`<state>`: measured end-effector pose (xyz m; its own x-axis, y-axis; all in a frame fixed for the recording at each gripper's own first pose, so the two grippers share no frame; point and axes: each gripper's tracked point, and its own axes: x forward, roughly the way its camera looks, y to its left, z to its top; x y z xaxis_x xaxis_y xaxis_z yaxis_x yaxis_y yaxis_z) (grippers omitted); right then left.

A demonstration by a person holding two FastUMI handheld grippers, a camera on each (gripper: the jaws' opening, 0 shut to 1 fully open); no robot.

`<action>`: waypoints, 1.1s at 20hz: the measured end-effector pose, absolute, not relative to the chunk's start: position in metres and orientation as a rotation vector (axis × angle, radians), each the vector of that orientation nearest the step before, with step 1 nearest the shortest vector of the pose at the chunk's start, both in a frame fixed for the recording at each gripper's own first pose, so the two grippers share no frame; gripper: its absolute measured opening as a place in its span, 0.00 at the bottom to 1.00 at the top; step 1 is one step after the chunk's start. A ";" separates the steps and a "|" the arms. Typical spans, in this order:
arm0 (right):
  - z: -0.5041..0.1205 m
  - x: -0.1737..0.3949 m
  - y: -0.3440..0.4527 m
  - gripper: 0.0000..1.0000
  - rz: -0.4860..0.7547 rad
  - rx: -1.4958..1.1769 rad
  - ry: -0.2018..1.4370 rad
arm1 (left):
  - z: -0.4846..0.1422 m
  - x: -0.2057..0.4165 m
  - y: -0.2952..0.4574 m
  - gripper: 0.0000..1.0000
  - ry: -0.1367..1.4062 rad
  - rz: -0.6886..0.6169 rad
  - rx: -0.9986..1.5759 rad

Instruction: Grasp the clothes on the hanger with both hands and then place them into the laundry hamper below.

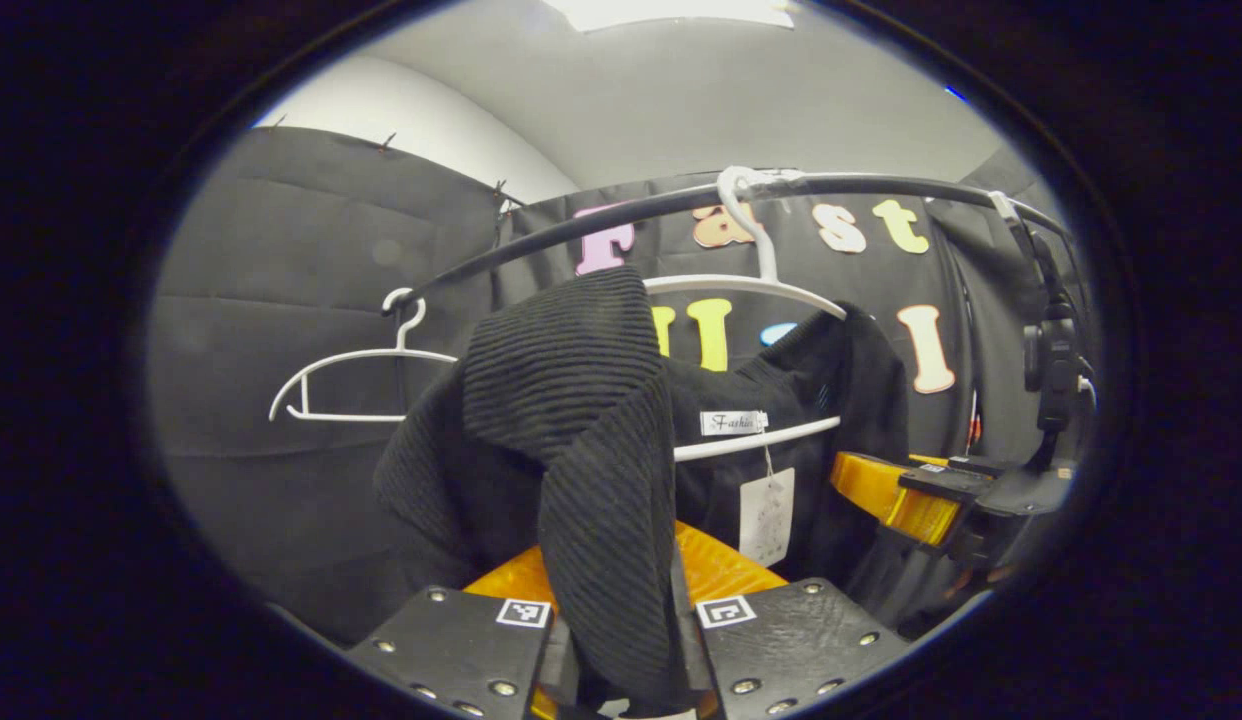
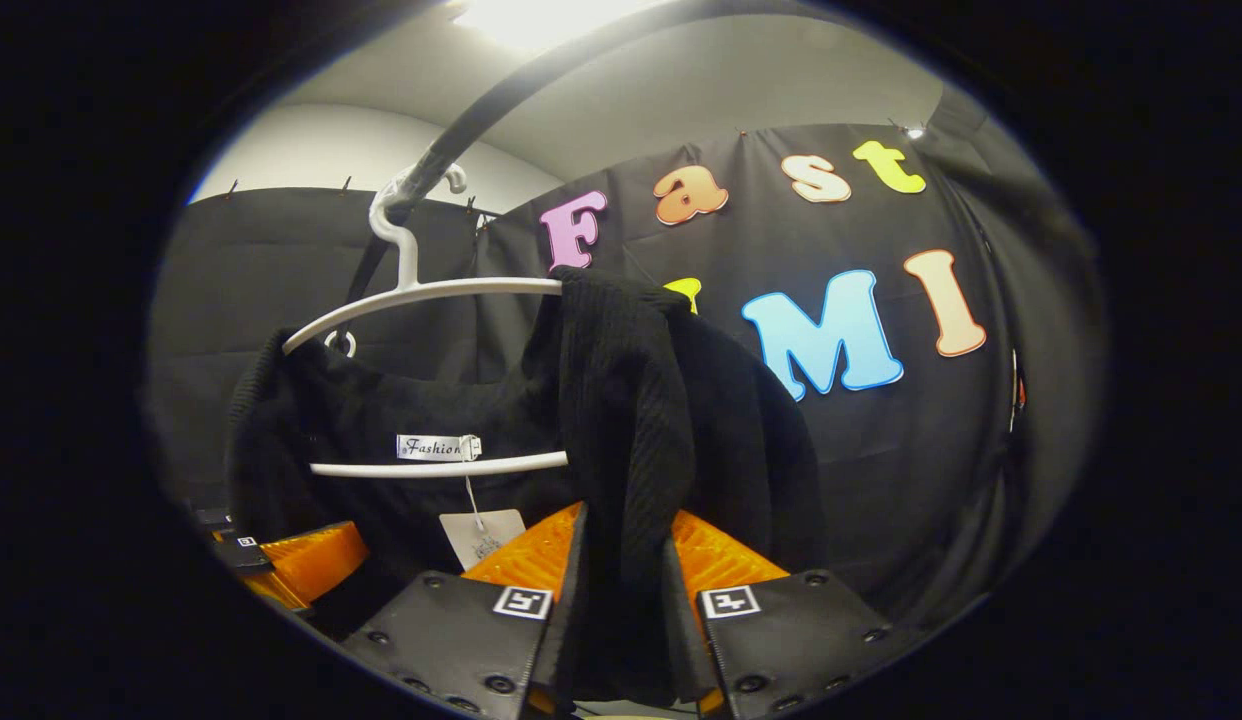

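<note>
A black ribbed knit garment [image 1: 571,390] hangs on a white hanger [image 1: 751,290] hooked over a dark rail [image 1: 601,215]. In the left gripper view my left gripper [image 1: 611,590] is shut on a fold of the garment's shoulder, lifted off the hanger's end. My right gripper [image 1: 911,495] shows at the right, against the garment's other side. In the right gripper view my right gripper [image 2: 621,570] is shut on the other shoulder of the garment [image 2: 621,400], beside the hanger [image 2: 421,295]. A white label [image 2: 436,447] and a paper tag [image 2: 481,535] hang at the neck. My left gripper [image 2: 291,560] shows at lower left.
An empty white hanger [image 1: 351,375] hangs farther left on the same rail. A black camera mount [image 1: 1051,370] stands at the right end of the rail. Black cloth walls close in behind, with a pale ceiling [image 1: 681,90] above.
</note>
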<state>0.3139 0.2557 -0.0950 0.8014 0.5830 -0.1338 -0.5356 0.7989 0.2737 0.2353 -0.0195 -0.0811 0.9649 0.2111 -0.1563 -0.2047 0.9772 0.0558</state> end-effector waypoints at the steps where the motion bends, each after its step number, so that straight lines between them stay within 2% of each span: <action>1: -0.095 0.314 0.259 0.29 0.623 0.229 0.226 | -0.081 0.235 -0.020 0.40 0.164 0.204 0.039; 2: -0.096 0.313 0.263 0.19 0.640 0.216 0.234 | -0.079 0.235 -0.024 0.32 0.163 0.186 0.038; 3: -0.091 0.307 0.250 0.27 0.616 0.208 0.231 | -0.079 0.235 -0.019 0.24 0.158 0.197 0.044; 4: -0.091 0.318 0.251 0.04 0.602 0.200 0.211 | -0.074 0.230 -0.015 0.17 0.153 0.217 0.056; 7: -0.084 0.318 0.250 0.01 0.588 0.153 0.159 | -0.058 0.222 -0.014 0.11 0.103 0.200 0.075; 8: -0.076 0.317 0.241 0.01 0.568 0.149 0.129 | -0.049 0.219 -0.016 0.05 0.085 0.189 0.085; 16: -0.006 0.320 0.198 0.01 0.463 0.069 -0.084 | 0.020 0.192 -0.010 0.05 -0.029 0.181 0.128; 22: 0.010 0.339 0.174 0.01 0.398 0.033 -0.131 | 0.056 0.182 0.013 0.05 -0.072 0.199 0.160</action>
